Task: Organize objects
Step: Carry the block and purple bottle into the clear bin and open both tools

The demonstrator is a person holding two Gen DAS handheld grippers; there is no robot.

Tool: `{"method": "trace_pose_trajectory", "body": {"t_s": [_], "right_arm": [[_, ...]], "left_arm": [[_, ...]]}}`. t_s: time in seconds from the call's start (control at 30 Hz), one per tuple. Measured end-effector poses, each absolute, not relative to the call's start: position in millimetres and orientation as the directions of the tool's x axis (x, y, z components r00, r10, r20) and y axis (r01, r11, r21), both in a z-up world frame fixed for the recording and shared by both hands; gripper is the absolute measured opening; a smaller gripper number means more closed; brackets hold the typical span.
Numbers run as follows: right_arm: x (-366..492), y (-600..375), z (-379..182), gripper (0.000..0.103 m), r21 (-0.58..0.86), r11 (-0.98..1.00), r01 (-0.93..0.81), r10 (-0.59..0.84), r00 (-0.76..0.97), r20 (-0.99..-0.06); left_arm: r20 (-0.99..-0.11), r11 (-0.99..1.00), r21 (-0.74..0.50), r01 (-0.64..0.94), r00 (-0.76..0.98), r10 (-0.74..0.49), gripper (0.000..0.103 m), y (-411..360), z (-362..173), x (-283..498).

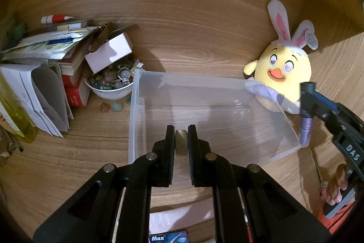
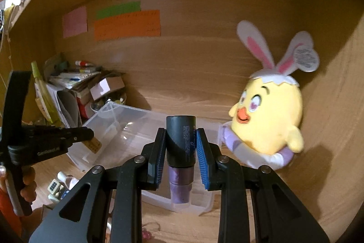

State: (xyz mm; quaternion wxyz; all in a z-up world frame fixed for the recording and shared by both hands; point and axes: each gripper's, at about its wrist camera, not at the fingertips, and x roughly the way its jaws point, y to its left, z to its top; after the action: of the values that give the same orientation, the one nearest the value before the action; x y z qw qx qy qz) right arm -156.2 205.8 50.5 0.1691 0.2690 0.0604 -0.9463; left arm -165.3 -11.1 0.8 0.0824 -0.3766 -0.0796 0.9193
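Clamped upright in the right tongs [image 2: 180, 147] over the near rim of the clear bin [image 1: 136, 106] on the bench, the dark-capped purple tube [image 2: 180, 140] could be tipped outside on release — likewise the small tan block [image 1: 181, 140] pinched in the left tongs [image 1: 181, 145].

Left tongs [image 1: 181, 140] pinched shut on a small tan block [image 1: 181, 142], right tongs [image 2: 180, 147] clamped around an upright purple tube [image 2: 180, 152].
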Motion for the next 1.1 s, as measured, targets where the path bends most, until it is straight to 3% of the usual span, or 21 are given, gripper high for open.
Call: {"method": "trace_pose_trajectory", "body": {"t_s": [0.43, 0.8, 1.1], "right_arm": [[-196, 181, 6, 0.024, -0.094, -0.909, 0.406, -0.246, -0.706, -0.664], [-211, 155, -17, 0.024, -0.180, -0.871, 0.458, -0.198, -0.661, -0.723], [-222, 151, -28, 0.024, -0.117, -0.877, 0.467, -0.228, -0.617, -0.753]], "left_arm": [[-0.705, -0.987, -0.142, -0.072, -0.693, 0.152, 0.010, -4, -9, -176], [-0.691, -0.995, -0.080, -0.060, -0.716, 0.099, 0.010, 0, -4, -172], [-0.664, -0.997, -0.069, -0.045, -0.744, 0.080, 0.045, -5, 9, -158]]}}
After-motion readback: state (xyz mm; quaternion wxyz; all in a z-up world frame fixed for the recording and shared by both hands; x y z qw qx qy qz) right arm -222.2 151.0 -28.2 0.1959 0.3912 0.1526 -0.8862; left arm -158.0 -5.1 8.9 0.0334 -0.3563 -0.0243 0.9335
